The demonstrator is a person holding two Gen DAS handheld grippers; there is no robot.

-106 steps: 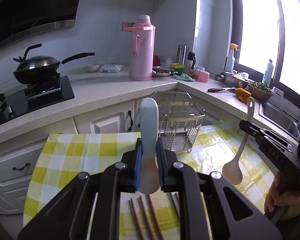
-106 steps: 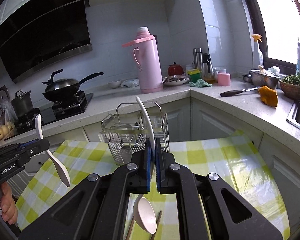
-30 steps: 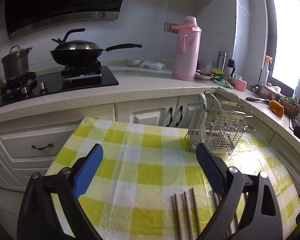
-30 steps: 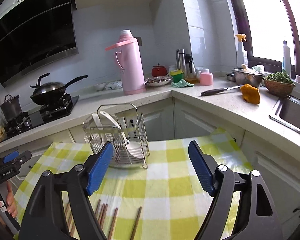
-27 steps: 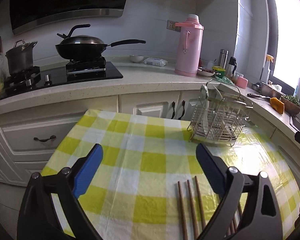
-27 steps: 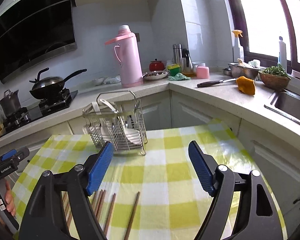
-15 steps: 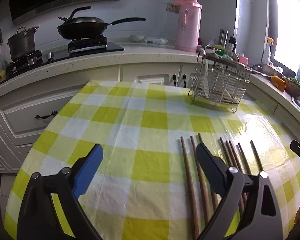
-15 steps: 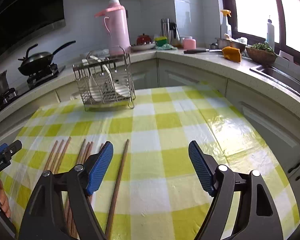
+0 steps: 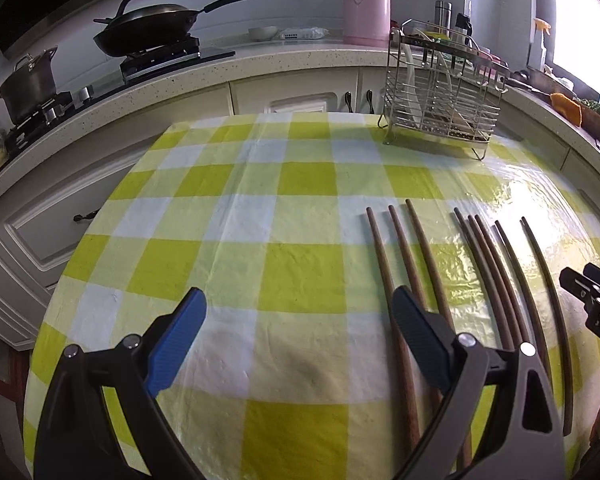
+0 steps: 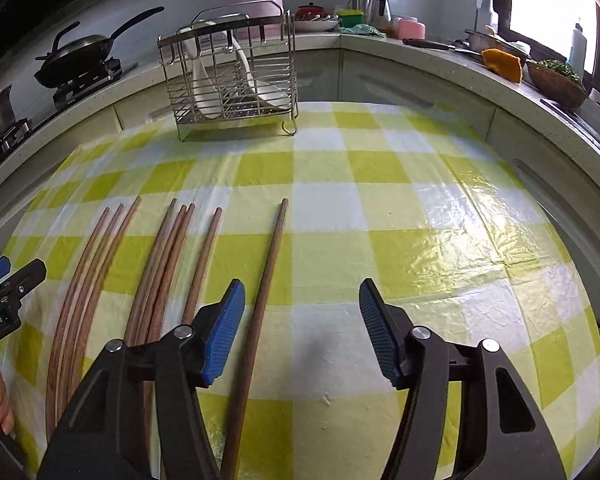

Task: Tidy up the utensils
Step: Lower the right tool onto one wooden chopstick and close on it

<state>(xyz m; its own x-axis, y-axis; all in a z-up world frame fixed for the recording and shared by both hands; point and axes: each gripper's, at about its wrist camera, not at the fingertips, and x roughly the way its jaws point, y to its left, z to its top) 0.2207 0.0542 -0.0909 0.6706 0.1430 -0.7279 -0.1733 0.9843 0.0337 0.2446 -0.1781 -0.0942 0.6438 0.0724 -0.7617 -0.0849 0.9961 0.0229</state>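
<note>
Several brown wooden chopsticks [image 9: 414,256] lie side by side on the yellow-checked tablecloth [image 9: 300,248]; they also show in the right wrist view [image 10: 168,248]. A wire utensil rack [image 10: 232,76] at the table's far side holds two white spoons [image 10: 204,92]; the rack also shows in the left wrist view [image 9: 440,88]. My left gripper [image 9: 296,336] is open and empty, low over the cloth, its right finger over the leftmost chopsticks. My right gripper [image 10: 302,332] is open and empty, with the rightmost chopstick [image 10: 268,264] just inside its left finger.
A kitchen counter [image 9: 260,60] curves behind the table with a wok on a stove [image 9: 156,36], a pot [image 9: 28,84], a pink thermos [image 9: 366,0], a knife and an orange cloth [image 10: 500,64]. Cabinet drawers [image 9: 60,216] stand past the table's left edge.
Both grippers let go of the white spoons, which now stand in the rack. Both opened, drew back and dropped low over the chopsticks.
</note>
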